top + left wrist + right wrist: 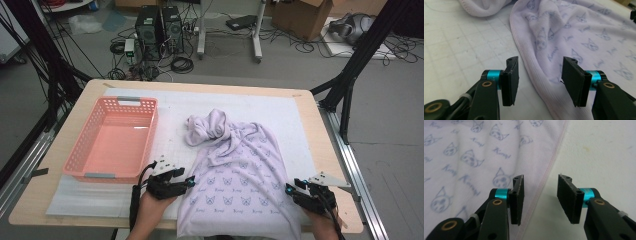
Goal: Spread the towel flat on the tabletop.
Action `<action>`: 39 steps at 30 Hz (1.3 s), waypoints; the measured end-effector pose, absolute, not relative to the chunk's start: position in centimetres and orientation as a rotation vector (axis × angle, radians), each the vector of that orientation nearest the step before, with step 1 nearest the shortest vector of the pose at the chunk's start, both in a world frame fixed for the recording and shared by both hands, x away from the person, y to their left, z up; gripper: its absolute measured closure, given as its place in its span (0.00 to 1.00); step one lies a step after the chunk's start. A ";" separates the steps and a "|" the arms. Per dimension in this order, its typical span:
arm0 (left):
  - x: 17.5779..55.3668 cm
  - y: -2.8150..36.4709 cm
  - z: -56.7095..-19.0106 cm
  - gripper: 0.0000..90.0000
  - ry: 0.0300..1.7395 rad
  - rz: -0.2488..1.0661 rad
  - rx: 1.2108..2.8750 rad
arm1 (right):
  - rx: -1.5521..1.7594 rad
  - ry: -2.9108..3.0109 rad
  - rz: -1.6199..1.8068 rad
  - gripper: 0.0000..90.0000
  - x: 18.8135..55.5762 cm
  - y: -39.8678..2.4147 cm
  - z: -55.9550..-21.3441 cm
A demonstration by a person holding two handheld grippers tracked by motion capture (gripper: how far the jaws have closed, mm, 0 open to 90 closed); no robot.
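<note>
Pink basket [112, 137] beyond left hand-held gripper [191, 181], nothing inside. Both hand-held grippers released, right hand-held gripper [288, 188] too; cloth [240, 170] edge between jaws, near end cut off.

Black tongs [540, 81] with ribbed flat pads; teal collars; brass rivets; grey three-cornered plate on top; black trailing cable.

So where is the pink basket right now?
In the high view the pink basket sits on the table's left side, left of the lilac garment and just beyond the left gripper.
</note>
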State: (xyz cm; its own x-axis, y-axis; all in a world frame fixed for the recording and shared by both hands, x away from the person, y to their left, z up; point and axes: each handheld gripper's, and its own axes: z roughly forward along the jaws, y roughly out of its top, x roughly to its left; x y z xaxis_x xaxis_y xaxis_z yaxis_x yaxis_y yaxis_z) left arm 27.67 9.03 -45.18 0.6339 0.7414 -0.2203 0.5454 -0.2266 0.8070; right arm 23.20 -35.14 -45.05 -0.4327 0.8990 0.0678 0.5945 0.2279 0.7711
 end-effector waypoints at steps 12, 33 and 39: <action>28.8 7.7 -45.1 0.92 0.929 0.329 2.034 | 1.385 2.167 1.091 0.97 24.3 -35.6 -45.0; 18.9 11.7 -45.2 0.92 0.862 0.180 2.007 | 1.293 2.329 1.137 0.98 14.7 -36.4 -44.2; 20.7 11.4 -44.4 0.60 0.877 0.247 1.938 | 1.278 2.294 1.186 0.82 15.3 -36.0 -43.7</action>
